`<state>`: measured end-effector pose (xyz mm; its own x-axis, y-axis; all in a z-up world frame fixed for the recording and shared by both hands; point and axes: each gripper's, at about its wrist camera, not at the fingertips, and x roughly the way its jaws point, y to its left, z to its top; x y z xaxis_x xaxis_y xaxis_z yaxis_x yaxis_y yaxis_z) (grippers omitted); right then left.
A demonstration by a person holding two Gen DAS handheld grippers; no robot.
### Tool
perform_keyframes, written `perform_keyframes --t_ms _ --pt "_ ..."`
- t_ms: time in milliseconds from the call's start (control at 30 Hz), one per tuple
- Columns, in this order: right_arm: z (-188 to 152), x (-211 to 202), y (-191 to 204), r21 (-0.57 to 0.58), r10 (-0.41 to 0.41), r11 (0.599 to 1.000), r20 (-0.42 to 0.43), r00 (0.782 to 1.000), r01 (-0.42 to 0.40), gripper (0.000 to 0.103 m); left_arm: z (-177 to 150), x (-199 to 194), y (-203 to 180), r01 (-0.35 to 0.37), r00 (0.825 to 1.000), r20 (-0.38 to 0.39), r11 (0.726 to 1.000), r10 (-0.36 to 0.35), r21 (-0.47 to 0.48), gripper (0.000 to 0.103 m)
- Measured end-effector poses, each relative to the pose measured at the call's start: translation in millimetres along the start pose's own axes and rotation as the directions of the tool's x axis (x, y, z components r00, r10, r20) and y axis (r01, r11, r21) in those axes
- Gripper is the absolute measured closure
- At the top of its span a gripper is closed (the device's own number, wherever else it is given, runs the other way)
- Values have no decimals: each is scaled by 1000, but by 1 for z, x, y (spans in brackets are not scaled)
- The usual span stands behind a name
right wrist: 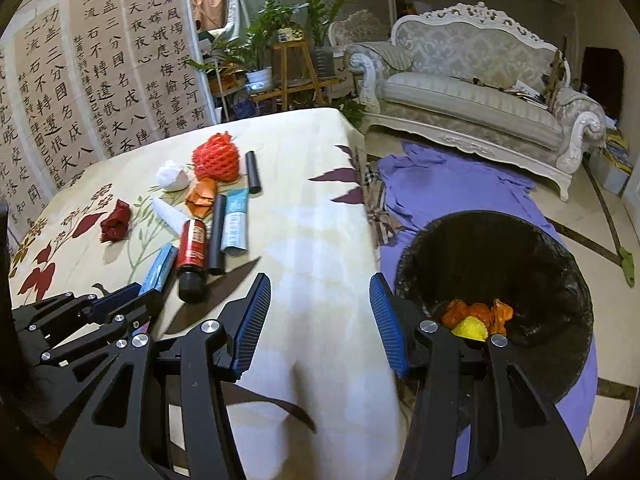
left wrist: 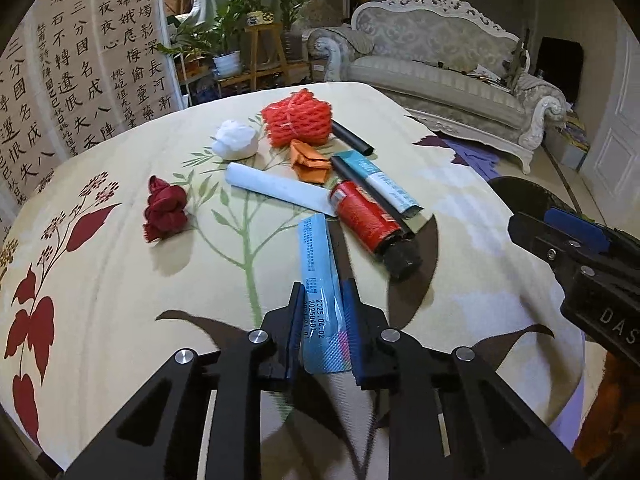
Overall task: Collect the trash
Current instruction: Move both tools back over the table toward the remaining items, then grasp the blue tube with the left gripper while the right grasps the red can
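My left gripper (left wrist: 322, 300) is shut on a light blue wrapper (left wrist: 318, 280), held just above the table; it also shows in the right wrist view (right wrist: 158, 268). Beyond it lie a red can (left wrist: 366, 220), a black tube (left wrist: 370, 196), a second blue wrapper (left wrist: 380, 180), a white paper roll (left wrist: 276, 186), orange paper (left wrist: 312, 160), red foam netting (left wrist: 298, 120), a white wad (left wrist: 236, 140) and a dark red crumpled wad (left wrist: 164, 208). My right gripper (right wrist: 320, 312) is open and empty at the table's right edge, beside the black bin (right wrist: 496, 248).
The table (right wrist: 312, 208) has a cream floral cloth. The bin on the floor holds orange and yellow scraps (right wrist: 476, 316). A purple cloth (right wrist: 440, 188) covers the floor. A sofa (right wrist: 476, 96), plants (right wrist: 264, 40) and a calligraphy screen (right wrist: 80, 80) stand behind.
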<state>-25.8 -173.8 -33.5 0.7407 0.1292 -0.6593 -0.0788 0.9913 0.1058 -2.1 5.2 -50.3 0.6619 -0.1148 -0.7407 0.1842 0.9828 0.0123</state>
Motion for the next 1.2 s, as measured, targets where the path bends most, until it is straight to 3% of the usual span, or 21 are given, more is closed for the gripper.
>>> perform_keyframes --t_ms 567,700,933,1033,1200 --pt "23 34 76 -134 104 985 -60 993 -111 56 -2 -21 84 -118 991 44 986 124 -120 82" --pt "24 47 90 -160 103 980 -97 990 -118 69 -2 -19 98 -119 991 41 982 126 -145 82" --pt "23 59 99 -181 71 979 -139 988 -96 69 -4 -18 107 -109 992 48 981 118 -161 82" --pt "22 64 101 -191 64 977 -162 985 -95 79 -5 -18 107 -107 992 50 981 117 -160 82" --pt "21 62 103 -197 59 976 -155 986 -89 80 -5 -19 107 -101 992 53 981 111 -165 82"
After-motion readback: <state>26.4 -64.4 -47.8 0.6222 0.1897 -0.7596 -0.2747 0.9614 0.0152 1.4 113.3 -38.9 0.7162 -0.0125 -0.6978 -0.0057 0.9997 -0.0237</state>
